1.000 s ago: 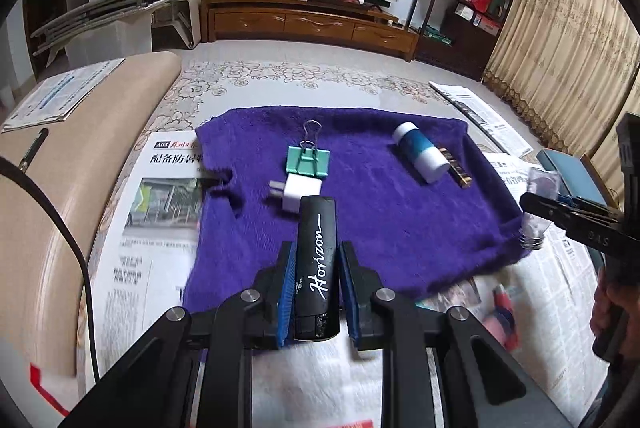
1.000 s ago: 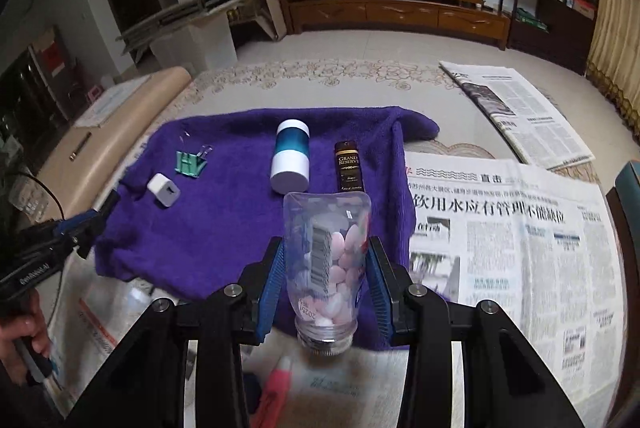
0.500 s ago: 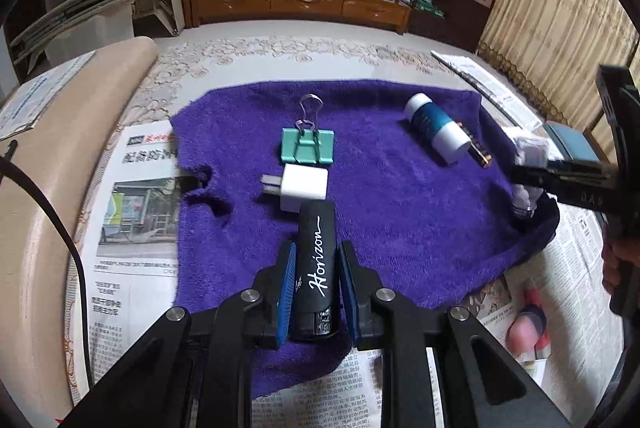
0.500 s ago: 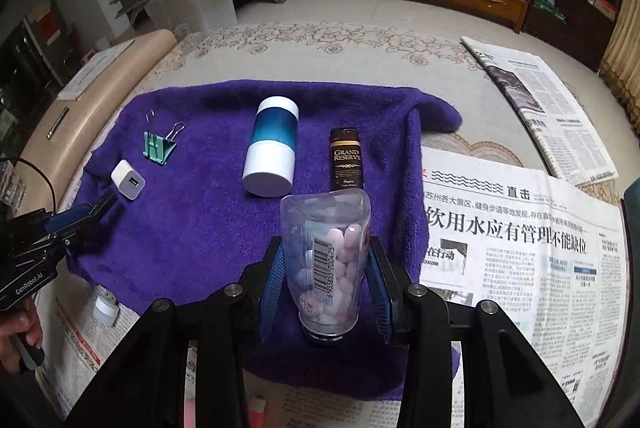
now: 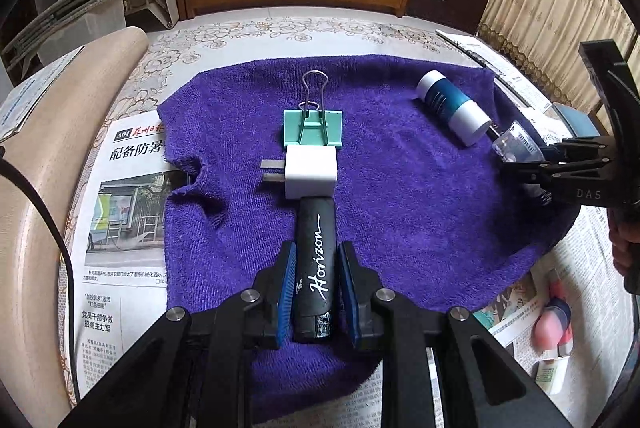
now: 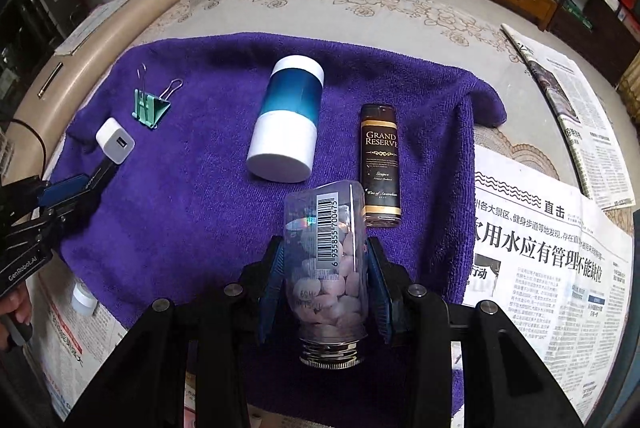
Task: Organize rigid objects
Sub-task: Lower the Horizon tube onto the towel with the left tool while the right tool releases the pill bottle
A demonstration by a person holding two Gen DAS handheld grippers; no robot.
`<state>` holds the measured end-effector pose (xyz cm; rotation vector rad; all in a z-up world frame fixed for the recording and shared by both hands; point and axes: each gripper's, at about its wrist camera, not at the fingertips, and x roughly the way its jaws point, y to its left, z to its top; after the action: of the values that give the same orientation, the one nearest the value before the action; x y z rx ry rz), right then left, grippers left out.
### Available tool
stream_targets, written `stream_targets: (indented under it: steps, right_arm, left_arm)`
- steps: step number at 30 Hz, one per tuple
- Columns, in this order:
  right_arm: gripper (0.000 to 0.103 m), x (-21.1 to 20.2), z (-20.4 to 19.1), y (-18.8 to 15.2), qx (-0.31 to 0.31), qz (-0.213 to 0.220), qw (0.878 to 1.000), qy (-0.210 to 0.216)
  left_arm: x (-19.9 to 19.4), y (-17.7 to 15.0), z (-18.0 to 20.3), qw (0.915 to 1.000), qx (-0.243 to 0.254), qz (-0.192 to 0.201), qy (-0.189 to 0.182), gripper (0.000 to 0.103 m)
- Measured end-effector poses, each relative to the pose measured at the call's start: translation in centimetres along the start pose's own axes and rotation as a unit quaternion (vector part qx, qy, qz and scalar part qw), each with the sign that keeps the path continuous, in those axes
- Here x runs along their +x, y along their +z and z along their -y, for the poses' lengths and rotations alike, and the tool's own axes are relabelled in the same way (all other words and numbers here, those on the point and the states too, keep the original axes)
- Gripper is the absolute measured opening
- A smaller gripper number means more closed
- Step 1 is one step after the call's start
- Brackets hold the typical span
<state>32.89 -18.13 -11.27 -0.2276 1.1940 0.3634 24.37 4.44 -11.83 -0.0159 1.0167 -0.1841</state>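
While newspapers (image 6: pixel 540 260) lie around the purple towel (image 5: pixel 400 196), left gripper (image 5: pixel 316 292) squeezes a black tube (image 5: pixel 316 260), right gripper (image 6: pixel 326 284) squeezes a candy bottle (image 6: pixel 326 268).

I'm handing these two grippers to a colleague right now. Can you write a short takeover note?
Left gripper: shut on the black Horizon tube, its tip at the white charger.
Right gripper: shut on the clear candy bottle, over the purple towel.
Already on the towel: green binder clip, charger, blue-and-white bottle, Grand Reserve bottle.
Left: set down both held items; small items on the newspaper remain.
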Motion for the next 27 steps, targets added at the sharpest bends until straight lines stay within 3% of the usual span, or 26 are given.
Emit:
stream_targets:
  steps: [8,13,15,17,19,23,27]
  right_arm:
    - [0.04,0.3,-0.8,-0.1,-0.041,-0.012,0.999,-0.012]
    - [0.049,-0.5,-0.5,-1.1,-0.056,-0.015,0.998,-0.018]
    - [0.053,-1.2,-0.2,-1.4,-0.05,0.0,0.999,-0.021]
    - [0.066,-2.4,0.1,-1.9,-0.04,0.02,0.999,-0.013]
    - [0.078,-3.4,0.4,-2.2,-0.028,0.034,0.999,0.002]
    - [0.081,-5.0,0.6,-3.4,-0.01,0.051,0.999,0.002]
    - [0.093,-7.0,0.8,-5.3,0.026,0.073,0.997,0.008]
  left_arm:
    - [0.3,0.2,0.2,0.9996,0.019,-0.019,0.005,0.022]
    - [-0.1,0.3,-0.1,0.9995,0.013,-0.027,0.008,0.027]
    - [-0.8,0.4,-0.5,0.9999,0.0,-0.015,0.005,0.04]
    - [-2.2,0.2,-0.7,0.9999,-0.015,0.009,0.002,0.072]
    - [-3.8,-0.1,-0.5,0.9993,-0.018,0.032,-0.001,0.079]
    - [-6.3,-1.1,-0.1,0.9984,-0.03,0.049,-0.003,0.086]
    - [-7.5,-3.1,1.0,0.9985,-0.027,0.046,-0.005,0.096]
